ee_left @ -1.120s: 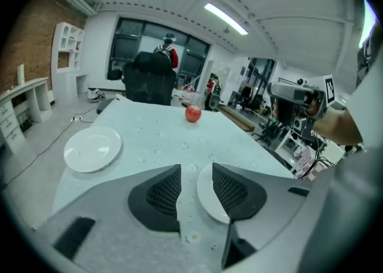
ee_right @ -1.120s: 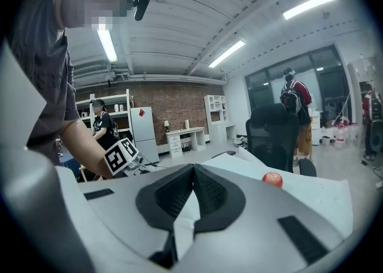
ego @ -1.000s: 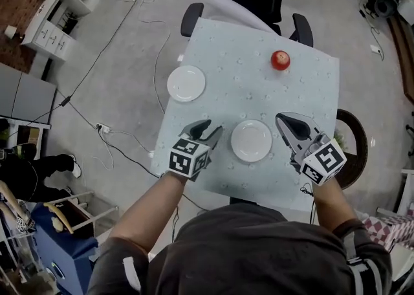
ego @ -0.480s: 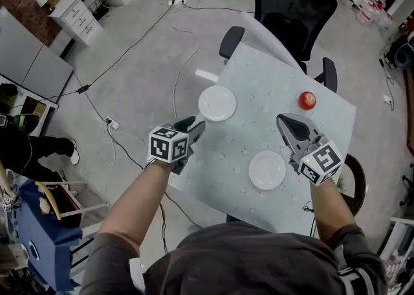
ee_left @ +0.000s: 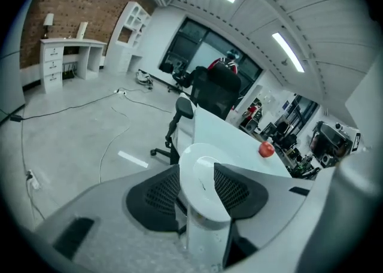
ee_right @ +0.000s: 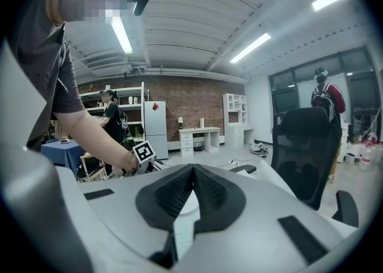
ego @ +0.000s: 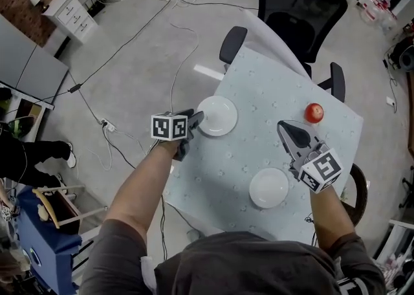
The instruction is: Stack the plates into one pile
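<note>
Two white plates lie apart on the pale blue table [ego: 272, 99]: a far plate [ego: 217, 116] near its left edge and a near plate [ego: 269, 187] toward me. My left gripper [ego: 195, 119] sits at the far plate's left rim. In the left gripper view its jaws [ee_left: 196, 167] are opening, with the plate's rim [ee_left: 200, 197] between them and not pressed. My right gripper [ego: 289, 133] hovers just past the near plate, to its right. Its jaws [ee_right: 192, 167] are shut and hold nothing.
A red apple [ego: 314, 112] lies at the table's far right. A black office chair [ego: 301, 2] stands behind the table. Cables trail over the grey floor [ego: 129, 61] on the left. A dark round seat [ego: 359, 190] is at the table's right edge.
My left gripper has moved away from the near plate's left side to the far plate's rim, rolling as it went. The right gripper drifted a little past the near plate.
</note>
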{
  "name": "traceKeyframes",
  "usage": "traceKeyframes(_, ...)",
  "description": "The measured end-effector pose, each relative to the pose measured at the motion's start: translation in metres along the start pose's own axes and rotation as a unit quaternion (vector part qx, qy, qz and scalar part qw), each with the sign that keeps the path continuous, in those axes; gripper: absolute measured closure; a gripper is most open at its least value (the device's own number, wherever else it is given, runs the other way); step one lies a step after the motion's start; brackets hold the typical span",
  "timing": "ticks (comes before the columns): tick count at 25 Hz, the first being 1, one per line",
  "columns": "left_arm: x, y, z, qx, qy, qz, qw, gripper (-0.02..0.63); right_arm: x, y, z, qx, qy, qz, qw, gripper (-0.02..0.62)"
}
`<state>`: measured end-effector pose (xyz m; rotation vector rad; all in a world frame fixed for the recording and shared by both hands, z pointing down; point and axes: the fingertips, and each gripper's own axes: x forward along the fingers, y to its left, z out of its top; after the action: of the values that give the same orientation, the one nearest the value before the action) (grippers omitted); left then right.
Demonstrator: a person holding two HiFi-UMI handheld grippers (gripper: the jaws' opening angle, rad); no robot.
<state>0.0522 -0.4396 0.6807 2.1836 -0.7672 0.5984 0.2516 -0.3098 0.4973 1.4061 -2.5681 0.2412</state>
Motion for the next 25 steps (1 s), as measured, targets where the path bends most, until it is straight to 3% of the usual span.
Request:
traceKeyframes(8,0.043,0.020,-0.006,-0.013,0.035,0.006,0.9993,0.435,0.003,-0.020,-0.025,0.014,0.016,-0.012,1.000,0.601)
traceKeyframes(11,0.046,0.016,-0.007,-0.021,0.034,-0.002,0.9992,0.503,0.002,-0.021,-0.031,0.019,0.021,-0.015,0.999,0.601)
traceKeyframes(16,0.033,0.002,0.000,0.000,0.011,-0.007,0.9999,0.531,-0.001,-0.014,-0.033,0.020,0.027,-0.016,0.999,0.602)
traceKeyframes(25,-0.014,-0.060,0.017,-0.060,-0.038,-0.094,0.9931,0.591,-0.021,0.008,-0.017,0.018,0.010,-0.019,1.000,0.601)
